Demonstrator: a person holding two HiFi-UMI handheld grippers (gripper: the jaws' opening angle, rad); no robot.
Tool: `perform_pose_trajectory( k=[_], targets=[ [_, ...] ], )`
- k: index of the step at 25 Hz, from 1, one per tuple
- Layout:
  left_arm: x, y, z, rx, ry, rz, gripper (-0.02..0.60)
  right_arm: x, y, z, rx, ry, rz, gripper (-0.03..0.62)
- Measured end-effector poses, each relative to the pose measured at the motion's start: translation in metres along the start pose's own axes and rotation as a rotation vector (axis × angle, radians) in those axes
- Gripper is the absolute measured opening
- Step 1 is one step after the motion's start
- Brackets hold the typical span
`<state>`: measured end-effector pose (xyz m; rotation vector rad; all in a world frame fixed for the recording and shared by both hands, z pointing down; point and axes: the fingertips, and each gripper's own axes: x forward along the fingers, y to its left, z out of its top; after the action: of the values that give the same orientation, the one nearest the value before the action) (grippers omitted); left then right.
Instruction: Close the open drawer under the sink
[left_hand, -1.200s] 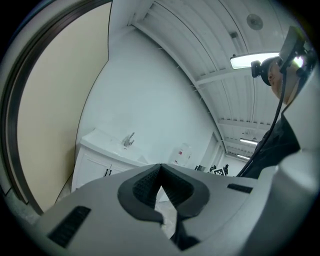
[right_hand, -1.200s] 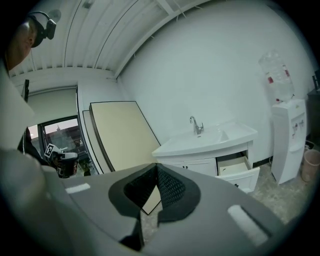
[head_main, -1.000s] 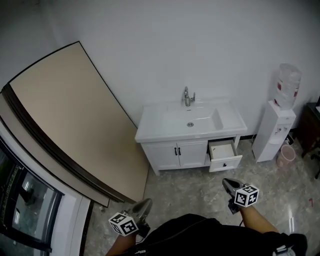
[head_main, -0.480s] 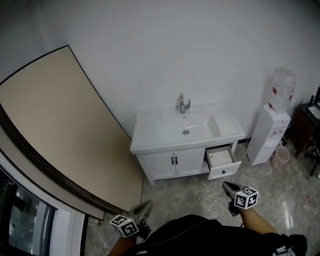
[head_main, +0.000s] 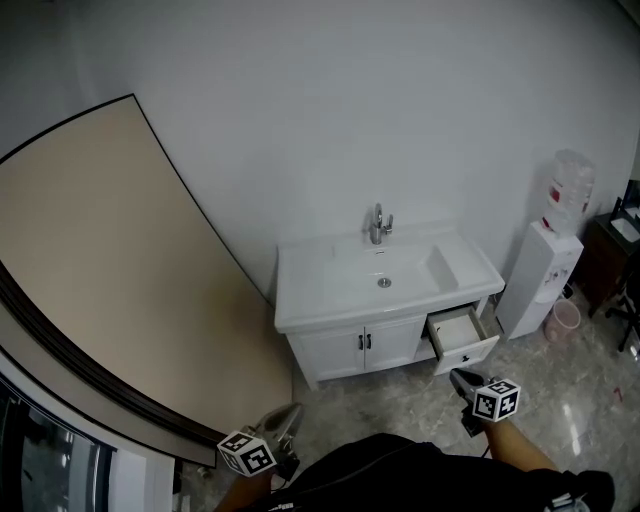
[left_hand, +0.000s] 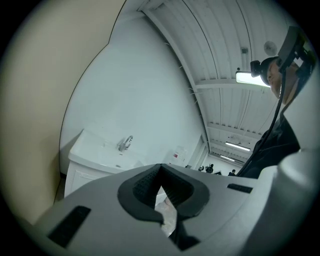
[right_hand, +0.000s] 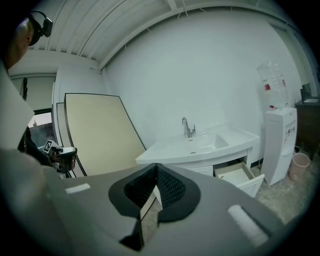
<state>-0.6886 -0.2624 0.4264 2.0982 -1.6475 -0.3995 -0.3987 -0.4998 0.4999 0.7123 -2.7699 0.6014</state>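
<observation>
Both the right gripper (head_main: 460, 378) and left gripper (head_main: 288, 412) have their fingers pinched together on nothing. The open drawer (head_main: 462, 336) sits well ahead of the right fingers, under the right end of the sink (head_main: 385, 282). My guess: pushing one corner could jam it crooked, and the red label on the water dispenser (head_main: 545, 285) further right is too small to read.

nothing was legible. the water bottle (head_main: 568, 190) at three o'clock bore a red label too small to read; cubes on the left gripper (head_main: 288, 412) and right gripper (head_main: 458, 377) bore only square markers.
</observation>
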Motion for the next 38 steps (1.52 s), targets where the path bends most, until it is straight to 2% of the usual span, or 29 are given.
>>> perform_pose_trajectory(
  k=[8, 14, 29, 38],
  targets=[
    [-0.016, 0.079, 0.035, -0.004, -0.012, 0.034, 0.0, 0.053, -0.004, -0.018, 0.043, 0.05, -0.076, 0.002],
    [0.019, 0.101, 0.034, -0.015, 0.003, 0.058, 0.0, 0.083, -0.031, -0.004, 0.038, 0.06, -0.058, 0.002],
    [0.208, 0.08, 0.035, -0.006, -0.022, 0.172, 0.0, 0.172, -0.198, 0.093, -0.045, 0.084, 0.106, 0.002],
    [0.276, 0.066, 0.021, 0.004, 0.008, 0.197, 0.0, 0.189, -0.257, 0.099, -0.021, 0.089, 0.154, 0.002]
  ],
)
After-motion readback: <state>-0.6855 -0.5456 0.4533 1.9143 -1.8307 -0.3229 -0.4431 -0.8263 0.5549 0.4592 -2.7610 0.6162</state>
